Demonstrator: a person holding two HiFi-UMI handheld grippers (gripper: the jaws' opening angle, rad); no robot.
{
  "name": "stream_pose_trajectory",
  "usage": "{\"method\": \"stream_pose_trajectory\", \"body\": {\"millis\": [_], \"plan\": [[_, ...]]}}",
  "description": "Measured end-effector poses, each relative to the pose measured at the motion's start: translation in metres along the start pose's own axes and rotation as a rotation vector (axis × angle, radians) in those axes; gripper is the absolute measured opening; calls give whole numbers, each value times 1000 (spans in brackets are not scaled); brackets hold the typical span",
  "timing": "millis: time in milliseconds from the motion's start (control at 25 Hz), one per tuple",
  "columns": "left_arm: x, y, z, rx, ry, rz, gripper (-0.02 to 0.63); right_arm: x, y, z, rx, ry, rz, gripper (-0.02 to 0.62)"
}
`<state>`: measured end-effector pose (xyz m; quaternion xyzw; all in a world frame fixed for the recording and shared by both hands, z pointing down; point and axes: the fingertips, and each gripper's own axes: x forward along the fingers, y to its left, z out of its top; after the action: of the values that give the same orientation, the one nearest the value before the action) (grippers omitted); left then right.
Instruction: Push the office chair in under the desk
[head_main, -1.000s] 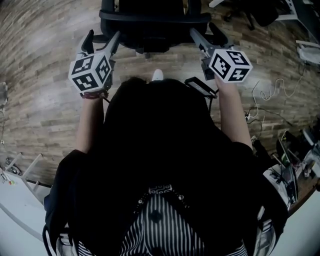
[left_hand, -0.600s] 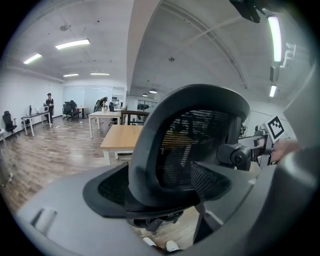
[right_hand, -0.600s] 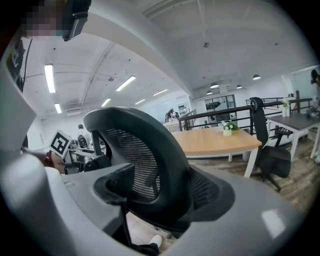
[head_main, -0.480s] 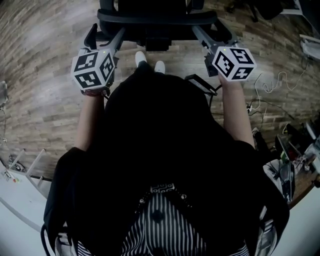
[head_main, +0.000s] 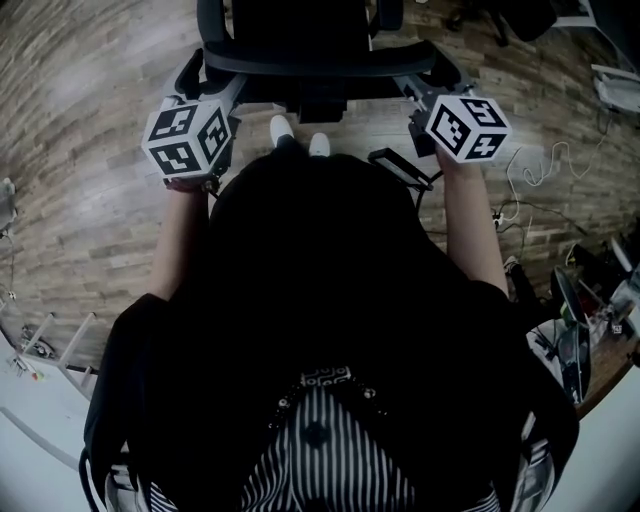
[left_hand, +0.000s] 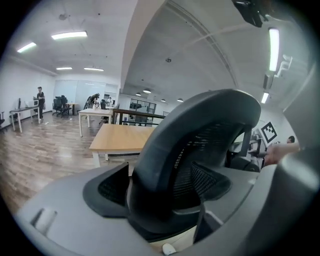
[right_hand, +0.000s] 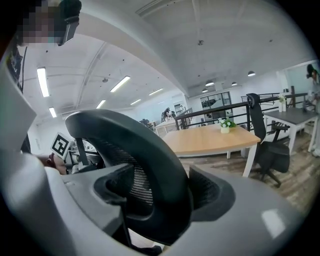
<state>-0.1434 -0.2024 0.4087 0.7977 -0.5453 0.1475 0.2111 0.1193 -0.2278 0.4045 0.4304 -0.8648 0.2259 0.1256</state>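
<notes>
— What do the left tongs (left_hand: 160, 186) have between them?
— The curved black top rim of the office chair (left_hand: 200, 125). A grey jaw with a dark pad sits on either side, closed against it, and mesh shows under the rim.
— And beyond it?
— A wood-topped desk (left_hand: 122, 137) on white legs, standing on plank floor (left_hand: 35, 152). A person (left_hand: 40, 96) stands far off at the left, near other furniture. At the right edge are a marker cube (left_hand: 268, 131) and a hand (left_hand: 281, 148) just beside it. A strip light (left_hand: 69, 35) glows overhead.
</notes>
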Motion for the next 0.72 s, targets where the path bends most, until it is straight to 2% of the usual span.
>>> {"method": "stream_pose_trajectory", "body": {"millis": [160, 520, 640, 720], "plan": [[5, 2, 5, 39, 9, -16, 402, 1, 0, 1, 2, -1, 9, 333], [24, 11, 12, 68, 27, -41, 417, 17, -8, 9, -31, 25, 30, 333], [23, 6, 12, 89, 26, -52, 381, 16, -8, 9, -37, 29, 29, 331], [22, 6, 13, 91, 22, -52, 379, 16, -6, 10, -42, 33, 27, 330]]}}
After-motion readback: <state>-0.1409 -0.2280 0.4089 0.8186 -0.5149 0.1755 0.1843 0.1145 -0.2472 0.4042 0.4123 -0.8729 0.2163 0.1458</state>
